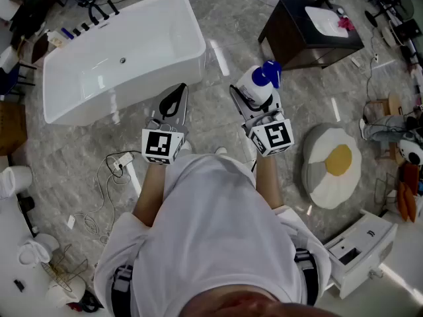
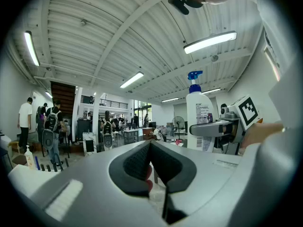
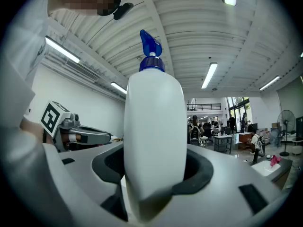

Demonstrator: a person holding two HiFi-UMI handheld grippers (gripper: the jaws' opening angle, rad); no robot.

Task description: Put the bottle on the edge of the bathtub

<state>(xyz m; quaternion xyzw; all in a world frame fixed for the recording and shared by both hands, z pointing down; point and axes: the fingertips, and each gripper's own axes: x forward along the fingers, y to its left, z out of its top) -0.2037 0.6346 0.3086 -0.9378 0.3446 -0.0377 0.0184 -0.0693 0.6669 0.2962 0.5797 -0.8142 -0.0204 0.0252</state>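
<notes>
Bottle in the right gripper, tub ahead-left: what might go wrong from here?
1. The right gripper clamps the bottle low on its body, with most of it above the jaws; it might tilt in transit.
2. The bathtub rim looks narrow, so the bottle may topple once released.
3. A white cable and plug lie on the floor near the tub: a possible trip.

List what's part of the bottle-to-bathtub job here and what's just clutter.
Job:
- bottle, gripped in the right gripper jaws
- bathtub, its edge is the target
- left gripper, jaws together, empty

Lying about:
- egg-shaped cushion
- dark washstand
- loose cables
- white box
</notes>
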